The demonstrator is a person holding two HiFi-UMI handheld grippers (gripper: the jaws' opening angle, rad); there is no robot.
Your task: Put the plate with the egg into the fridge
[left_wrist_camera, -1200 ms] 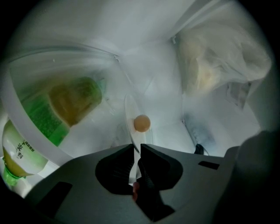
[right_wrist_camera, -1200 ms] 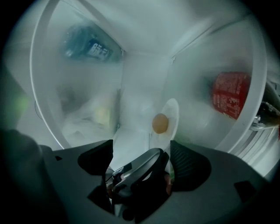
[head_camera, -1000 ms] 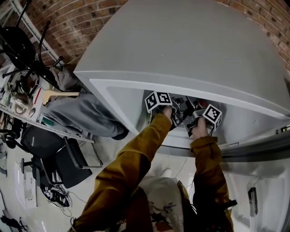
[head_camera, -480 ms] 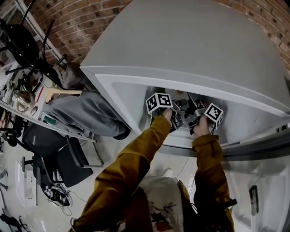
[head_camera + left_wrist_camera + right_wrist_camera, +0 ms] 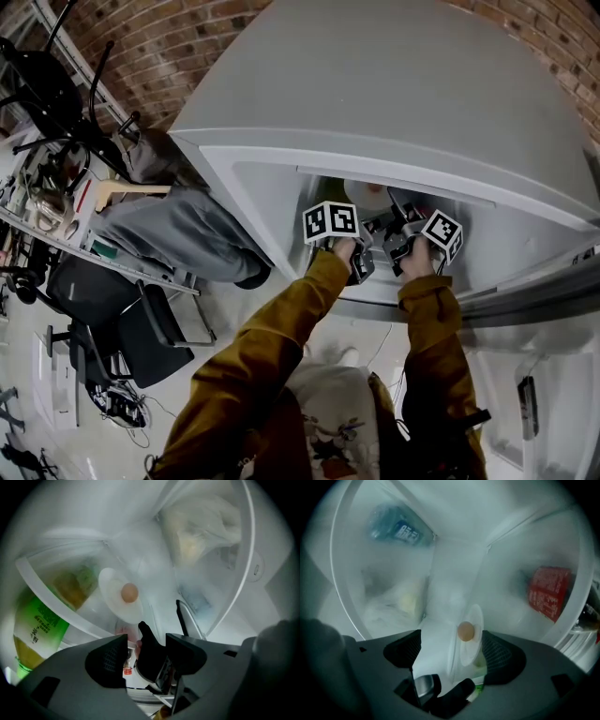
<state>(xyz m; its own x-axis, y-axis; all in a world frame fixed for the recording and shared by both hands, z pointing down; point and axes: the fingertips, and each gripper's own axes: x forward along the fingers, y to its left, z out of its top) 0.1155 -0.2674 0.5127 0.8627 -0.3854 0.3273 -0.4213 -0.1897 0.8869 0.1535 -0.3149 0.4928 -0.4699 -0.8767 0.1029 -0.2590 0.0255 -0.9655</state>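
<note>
Fingers (image 5: 110, 660) of the left gripper (image 5: 146, 643) are released and wide apart, having just been opening, and they press on nothing. A black pointed part (image 5: 151, 656), apparently belonging to the other gripper, shows in the gap between them, its tip reaching up to the plate's near rim. Just beyond these fingers, slightly to their left, the plate (image 5: 121, 595) lies on a white shelf (image 5: 154, 573) inside the open fridge (image 5: 394, 84). It is round, white and shallow, and a single brown egg (image 5: 130, 593) sits near its middle. Left of the fingers, a green bottle (image 5: 35, 630) with a printed label stands in a clear bin, and something yellow-green (image 5: 70, 585) shows dimly through the bin's wall. Up and to the right of them a pale plastic bag (image 5: 201, 531) fills another compartment.

On the right gripper (image 5: 452, 644), the fingers (image 5: 501, 656) also stand wide apart, unclenched. From its camera the plate sits in the gap between them, close beside the right finger, and whether that finger touches the rim cannot be told. Beyond these fingers to the left is a bottle with a blue label (image 5: 401, 529), and to the right a red packet (image 5: 548, 592) sits behind a clear rim.
</note>
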